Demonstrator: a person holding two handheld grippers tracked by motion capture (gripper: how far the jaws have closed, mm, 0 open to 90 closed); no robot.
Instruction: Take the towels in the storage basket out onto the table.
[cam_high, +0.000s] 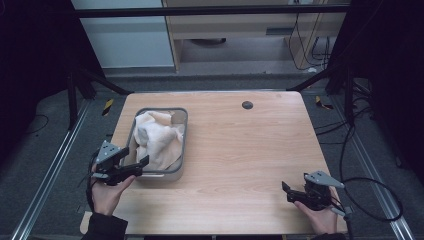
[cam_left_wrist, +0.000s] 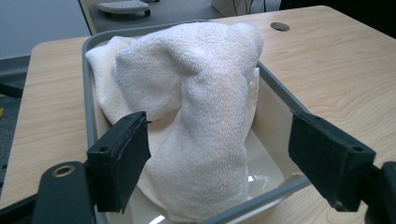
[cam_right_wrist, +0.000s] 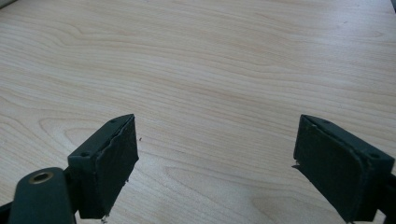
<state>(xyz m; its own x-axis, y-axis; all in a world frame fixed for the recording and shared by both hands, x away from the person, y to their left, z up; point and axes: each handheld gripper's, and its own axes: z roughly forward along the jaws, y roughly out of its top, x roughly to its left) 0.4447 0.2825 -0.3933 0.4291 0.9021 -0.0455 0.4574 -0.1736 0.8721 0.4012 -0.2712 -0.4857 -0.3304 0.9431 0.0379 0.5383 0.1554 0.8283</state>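
Black padded jaws of the left gripper rise closest to the lens in the left gripper view, spread wide apart with nothing clamped between them, one pad low on the left and the other low on the right. Between and just beyond them sits the white towel, a rumpled terry heap that humps up above the rim of the grey bin and drapes down over its near inner wall, so the pads bracket the cloth's lower fold; whether either pad touches the fabric I cannot tell. From the high view the left gripper hovers at the bin's near end, held in the person's left hand, with its grey three-cornered plate on top. The towel fills most of the grey bin, which stands on the left half of the wooden table, lengthwise away from the person. A small dark round hole marks the tabletop near its far edge. Well apart from all this, the right gripper rests low near the table's front right corner in the right hand, its jaws likewise parted and empty; in the right gripper view the right gripper frames bare wood grain.
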